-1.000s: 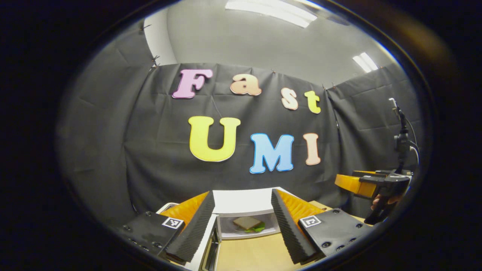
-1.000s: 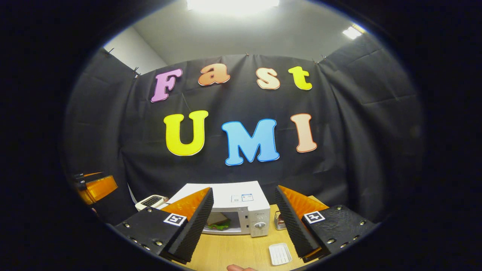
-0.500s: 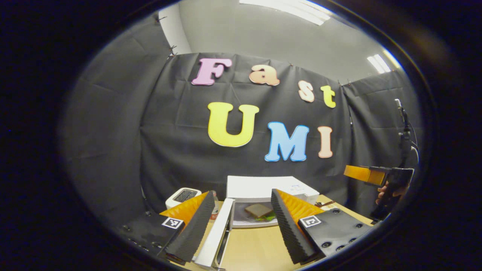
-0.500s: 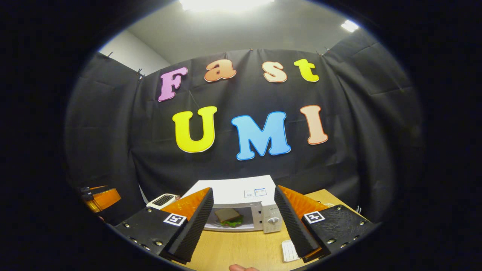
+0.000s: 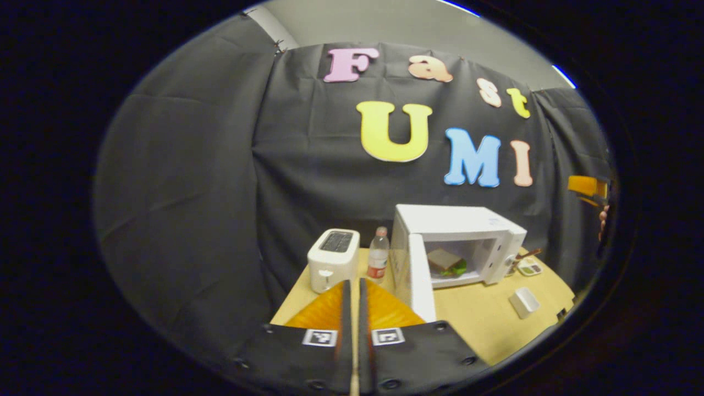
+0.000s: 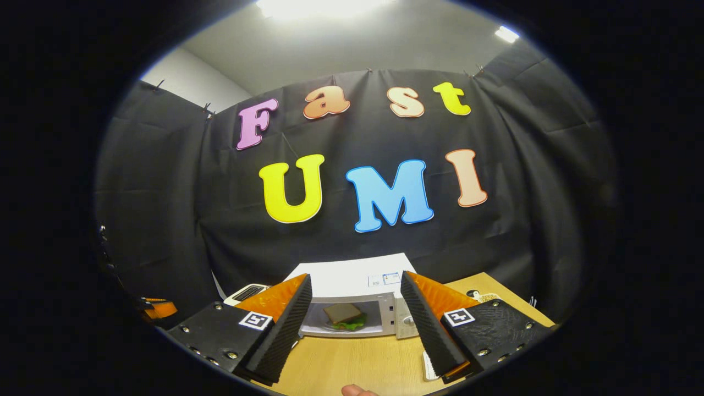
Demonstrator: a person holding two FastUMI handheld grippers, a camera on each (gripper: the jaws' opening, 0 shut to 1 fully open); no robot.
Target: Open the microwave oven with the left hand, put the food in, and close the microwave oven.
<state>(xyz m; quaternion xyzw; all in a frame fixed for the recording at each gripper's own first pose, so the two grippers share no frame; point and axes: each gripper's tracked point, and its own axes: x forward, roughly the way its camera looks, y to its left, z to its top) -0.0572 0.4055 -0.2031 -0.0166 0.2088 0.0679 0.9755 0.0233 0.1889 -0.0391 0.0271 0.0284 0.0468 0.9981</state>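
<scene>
Room: black cloth wall (image 5: 209,165) on 3 sides, grey ceiling with lit panels (image 6: 324,6). Wooden surface (image 5: 484,313) carries everything. Microwave oven (image 5: 456,220) at the back, its door (image 5: 421,278) swung open toward the camera. Inside sits the food (image 5: 446,261), a sandwich on a plate. Toaster (image 5: 333,258) and bottle (image 5: 378,256) stand left of the oven; a small white tray (image 5: 523,301) lies in front. Left gripper (image 5: 355,308): fingers nearly together, holding nothing. Right gripper (image 6: 355,319): fingers wide apart, empty.
</scene>
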